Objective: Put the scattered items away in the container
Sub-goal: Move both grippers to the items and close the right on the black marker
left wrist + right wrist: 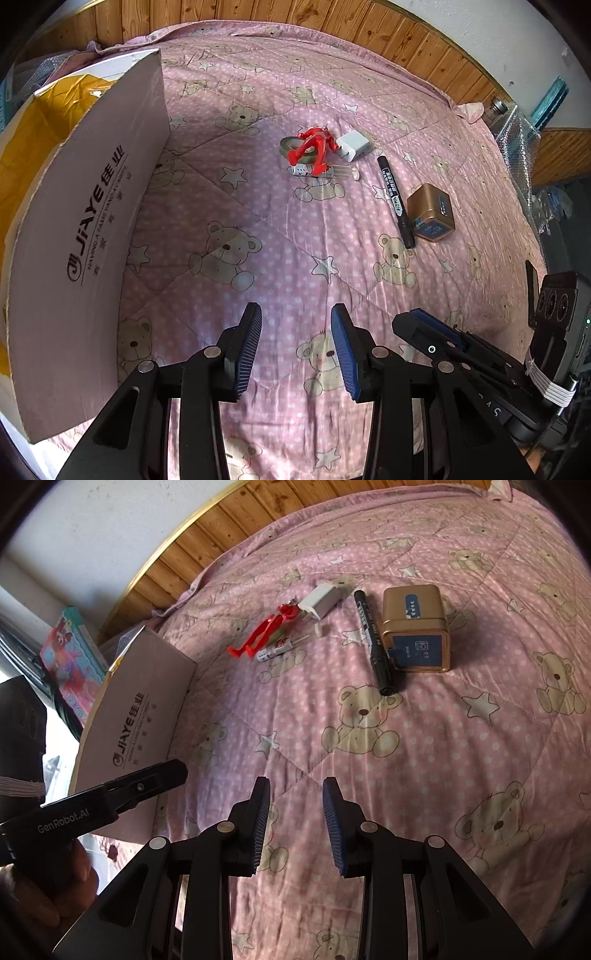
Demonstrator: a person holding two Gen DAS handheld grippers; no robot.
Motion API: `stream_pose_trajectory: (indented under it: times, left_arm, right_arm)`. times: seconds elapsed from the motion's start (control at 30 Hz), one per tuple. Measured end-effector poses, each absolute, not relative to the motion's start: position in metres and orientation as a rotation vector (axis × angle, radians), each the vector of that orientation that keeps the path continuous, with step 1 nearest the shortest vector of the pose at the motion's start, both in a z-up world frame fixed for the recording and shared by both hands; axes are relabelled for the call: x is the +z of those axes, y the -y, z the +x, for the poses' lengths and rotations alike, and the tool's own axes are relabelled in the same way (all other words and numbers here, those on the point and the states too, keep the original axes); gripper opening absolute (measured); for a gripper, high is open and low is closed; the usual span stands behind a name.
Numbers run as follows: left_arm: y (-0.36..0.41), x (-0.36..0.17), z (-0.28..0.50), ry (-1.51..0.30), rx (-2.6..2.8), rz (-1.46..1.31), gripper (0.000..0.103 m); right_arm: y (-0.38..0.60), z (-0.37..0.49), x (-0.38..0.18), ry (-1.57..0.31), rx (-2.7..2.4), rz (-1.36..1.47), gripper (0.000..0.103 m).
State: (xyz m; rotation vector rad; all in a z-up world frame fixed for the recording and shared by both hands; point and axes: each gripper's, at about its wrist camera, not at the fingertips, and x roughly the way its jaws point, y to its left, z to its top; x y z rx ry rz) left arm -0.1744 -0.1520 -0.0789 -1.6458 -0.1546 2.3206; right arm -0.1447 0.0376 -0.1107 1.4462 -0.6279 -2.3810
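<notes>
Both grippers hover spread and empty over the pink bear-print quilt (258, 221), nothing picked yet.

The left gripper (296, 347) and right gripper (295, 823) each hold their blue-padded fingers apart. Ahead at twelve o'clock lies the clutter: a red plastic toy figure (314, 147) across a grey tape roll (290, 146), touching a white charger plug (354, 146) and a small clear tube (325, 171); at two o'clock, a black marker pen (396, 201) just beside a gold metal tin (432, 212). The open cardboard box (92, 229) stands at nine o'clock (its contents hidden). Risk, I'd judge: the tangled pile shifts under a pinch, or the marker rolls.
</notes>
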Motion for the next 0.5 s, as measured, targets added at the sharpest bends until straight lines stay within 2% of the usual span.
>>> stream_pose_trajectory:
  times: [0.5]
  left_arm:
    - [0.121, -0.094, -0.263, 0.112, 2.365, -1.598, 0.043]
  right_arm:
    - [-0.064, -0.226, -0.108, 0.586, -2.497, 1.403, 0.033]
